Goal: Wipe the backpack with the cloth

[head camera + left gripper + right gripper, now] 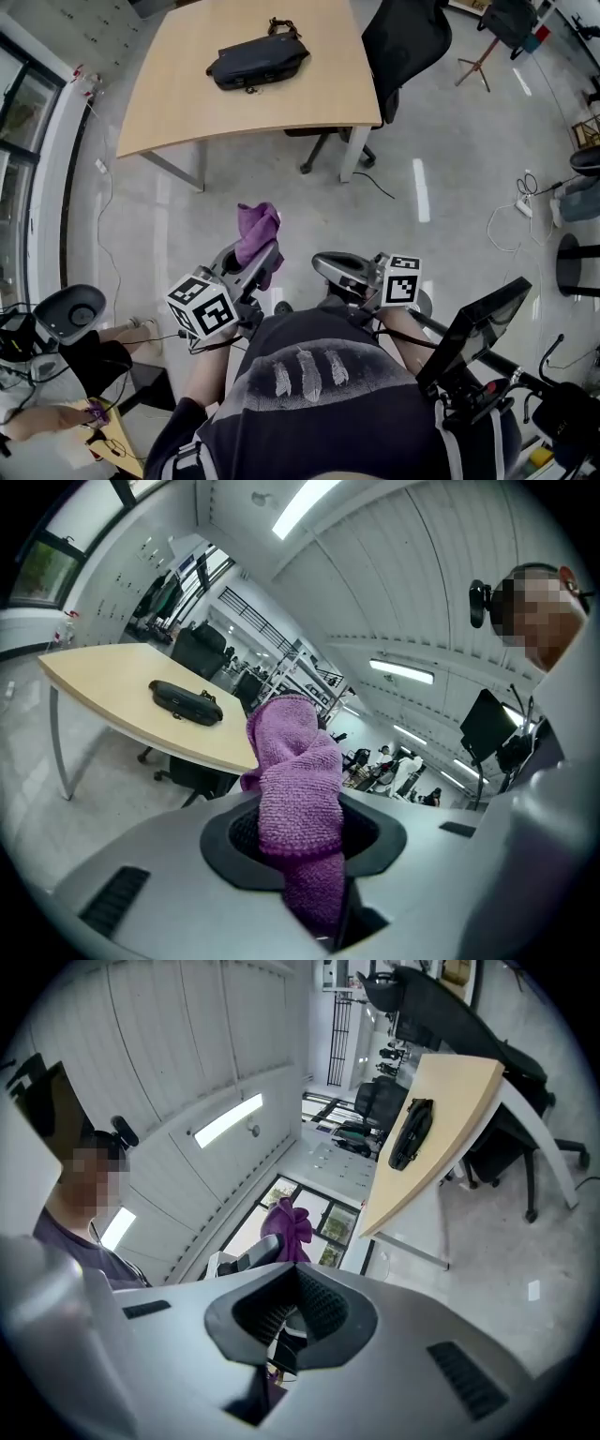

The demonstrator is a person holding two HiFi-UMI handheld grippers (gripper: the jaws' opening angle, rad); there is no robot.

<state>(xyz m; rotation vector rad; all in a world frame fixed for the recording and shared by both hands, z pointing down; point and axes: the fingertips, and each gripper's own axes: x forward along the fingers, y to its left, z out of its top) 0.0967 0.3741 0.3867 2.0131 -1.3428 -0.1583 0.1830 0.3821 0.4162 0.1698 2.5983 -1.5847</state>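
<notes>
Backpack: a dark, flat bag that lies on its side near the middle of the counter, well ahead of the person and out of reach of both claws.
Cloth: purple and knitted-looking, bunched into a loose wad that stands up out of the left claw.
Left claw: jaws closed on the lower part of the cloth, with most of the fabric free above the pinch.
Right claw: jaws drawn together with nothing between them, held just beside the left one at the person's front.
How the cloth should handle: light and soft, likely to flop and fold over. The low pinch leaves a good free pad to press flat on the bag.
How the backpack should handle: it looks like limp fabric, probably light enough to slide on the smooth counter under a wipe.
Where to take hold: the strap or loop at the bag's far end looks like the easiest place for the empty claw to steady it.
Chair: black office chair at the counter's right edge, clear of the bag.
</notes>
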